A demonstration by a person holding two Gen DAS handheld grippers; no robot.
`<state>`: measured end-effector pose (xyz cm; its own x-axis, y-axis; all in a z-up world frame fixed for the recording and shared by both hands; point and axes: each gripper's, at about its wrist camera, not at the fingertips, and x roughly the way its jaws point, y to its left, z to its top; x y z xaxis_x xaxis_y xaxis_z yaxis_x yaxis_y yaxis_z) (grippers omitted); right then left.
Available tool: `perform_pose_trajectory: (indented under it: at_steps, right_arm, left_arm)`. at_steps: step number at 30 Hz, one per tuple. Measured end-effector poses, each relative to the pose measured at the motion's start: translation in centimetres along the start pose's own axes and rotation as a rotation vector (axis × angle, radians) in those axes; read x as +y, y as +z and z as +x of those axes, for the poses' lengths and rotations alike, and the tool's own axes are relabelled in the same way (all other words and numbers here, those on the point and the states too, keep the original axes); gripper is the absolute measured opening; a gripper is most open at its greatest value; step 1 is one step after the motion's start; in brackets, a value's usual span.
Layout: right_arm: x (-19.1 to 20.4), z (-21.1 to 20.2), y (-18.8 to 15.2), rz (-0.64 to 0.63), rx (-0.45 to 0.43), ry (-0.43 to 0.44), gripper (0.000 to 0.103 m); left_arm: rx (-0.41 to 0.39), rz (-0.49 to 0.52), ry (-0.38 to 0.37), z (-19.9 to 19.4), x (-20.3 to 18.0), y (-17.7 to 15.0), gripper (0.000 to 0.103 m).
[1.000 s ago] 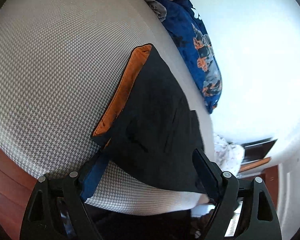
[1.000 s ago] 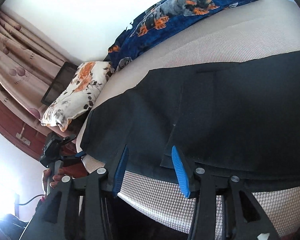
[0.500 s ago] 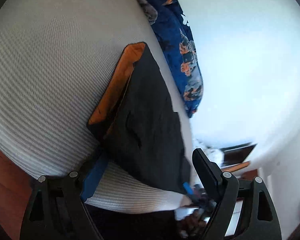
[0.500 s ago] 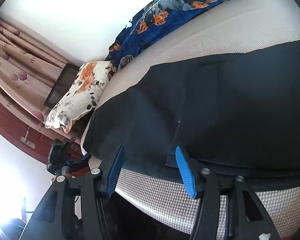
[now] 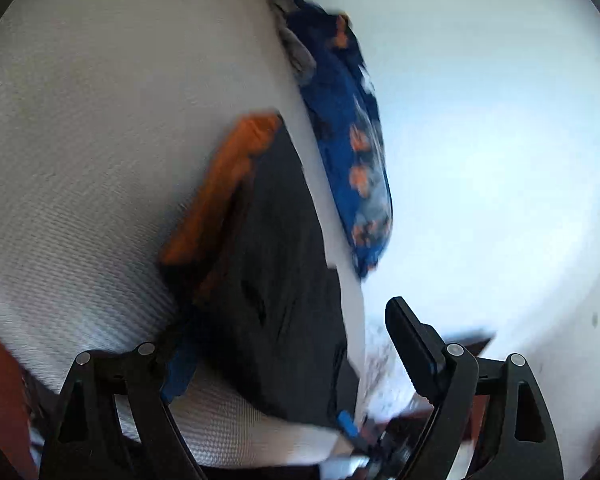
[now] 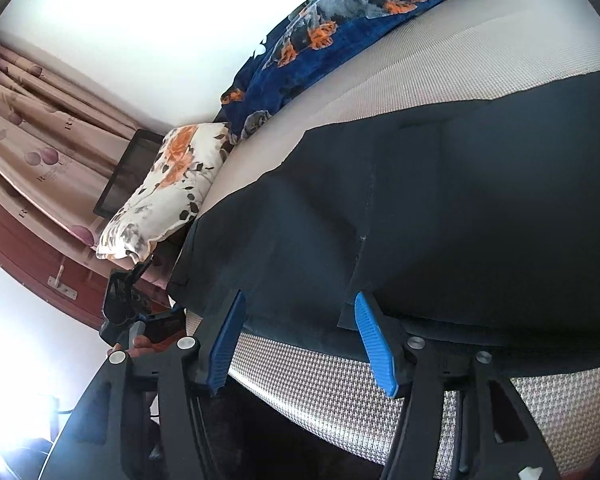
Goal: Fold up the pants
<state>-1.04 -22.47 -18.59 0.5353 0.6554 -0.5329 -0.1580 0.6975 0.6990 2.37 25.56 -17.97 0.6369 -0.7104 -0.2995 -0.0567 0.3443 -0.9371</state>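
Black pants (image 5: 276, 280) with an orange waistband lining (image 5: 224, 184) lie flat on the houndstooth bed cover (image 5: 80, 160). In the blurred left wrist view my left gripper (image 5: 296, 356) stands wide open at the pants' near corner, and the pads are off the cloth. In the right wrist view the pants (image 6: 460, 200) spread across the bed. There my right gripper (image 6: 300, 336) is open at their near hem, and its blue pads (image 6: 374, 344) stand apart on either side of the cloth edge without pressing it.
A blue dog-print blanket (image 6: 340, 32) lies along the far side of the bed by the white wall. A floral pillow (image 6: 164, 192) sits at the head, with curtains (image 6: 40, 120) and a dark frame behind. A hand (image 6: 140, 346) holds the other gripper beyond the bed corner.
My right gripper's jaws have widened at the hem. The left wrist view has swung and blurred, and the right gripper's blue tip has come in at its bottom edge. The pants lie as before.
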Motion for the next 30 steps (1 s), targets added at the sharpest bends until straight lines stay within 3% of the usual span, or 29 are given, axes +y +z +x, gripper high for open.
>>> perform_pose_trajectory:
  at_steps: [3, 7, 10, 12, 13, 19, 23, 30]
  right_arm:
    - [-0.1, 0.1, 0.0, 0.004, 0.000, 0.006, 0.056]
    - [-0.1, 0.2, -0.1, 0.006, 0.006, 0.010, 0.057]
    - [0.0, 0.4, -0.1, 0.004, 0.009, 0.009, 0.057]
    - [0.0, 0.4, -0.2, 0.008, 0.010, 0.010, 0.057]
    - [0.0, 0.5, -0.2, 0.010, 0.010, 0.010, 0.057]
    - [0.0, 0.5, -0.3, 0.015, 0.009, 0.012, 0.057]
    - [-0.1, 0.5, -0.4, 0.022, 0.004, 0.016, 0.057]
    - [-0.3, -0.4, 0.7, 0.059, -0.023, 0.055, 0.058]
  left_arm:
    - [0.014, 0.061, 0.027, 0.2, -0.2, -0.2, 0.085]
    - [0.019, 0.078, 0.112, 0.6, -0.2, 0.1, 0.063]
    - [0.020, 0.099, 0.160, 1.1, -0.5, 0.0, 0.056]
    - [0.015, 0.115, 0.204, 1.5, -0.8, 0.1, 0.043]
    - [0.008, 0.131, 0.244, 1.6, -0.9, 0.1, 0.026]
    - [-0.033, 0.221, 0.333, 2.1, -2.4, -0.6, 0.022]
    - [-0.102, 0.437, 0.377, 2.1, -7.2, -2.4, 0.022]
    - [-0.143, 0.710, 0.336, 4.0, -15.4, -5.8, 0.022]
